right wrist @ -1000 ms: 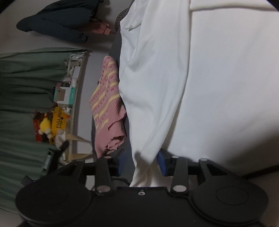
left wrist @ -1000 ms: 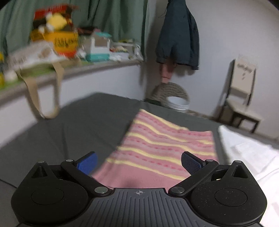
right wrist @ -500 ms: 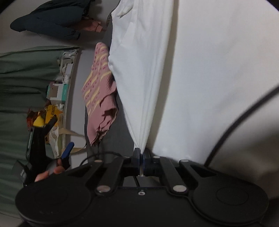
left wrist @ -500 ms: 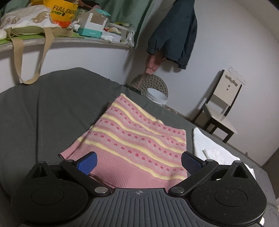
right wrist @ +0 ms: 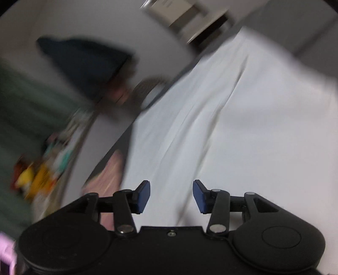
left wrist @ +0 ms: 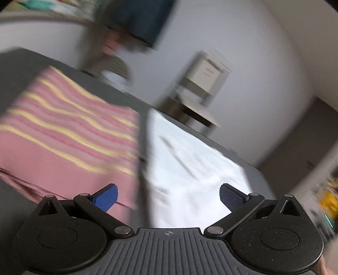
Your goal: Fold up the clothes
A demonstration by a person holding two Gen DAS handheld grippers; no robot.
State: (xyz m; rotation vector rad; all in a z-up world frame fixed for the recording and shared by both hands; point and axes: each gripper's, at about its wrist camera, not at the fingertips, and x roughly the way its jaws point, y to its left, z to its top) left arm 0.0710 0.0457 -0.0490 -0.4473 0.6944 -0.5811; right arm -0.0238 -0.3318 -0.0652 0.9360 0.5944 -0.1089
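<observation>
left wrist view is smeared with motion blur. nearest, the left gripper has its blue fingers spread wide with nothing between them. just past them lie two garments side by side on a dark grey bed: a folded pink striped sweater with yellow bands on the left, its near edge cut off by the gripper body, and a white garment on the right, with a narrow strip of grey between them. farther back a pale chair and a dark jacket on the wall are only rough shapes.

right wrist view is also blurred. the right gripper has its fingers parted and empty, over the white garment, which fills most of the frame with long creases. a sliver of the pink sweater shows at the left, mostly hidden. beyond, the jacket, a green curtain and cluttered shelf items cannot be made out in detail.
</observation>
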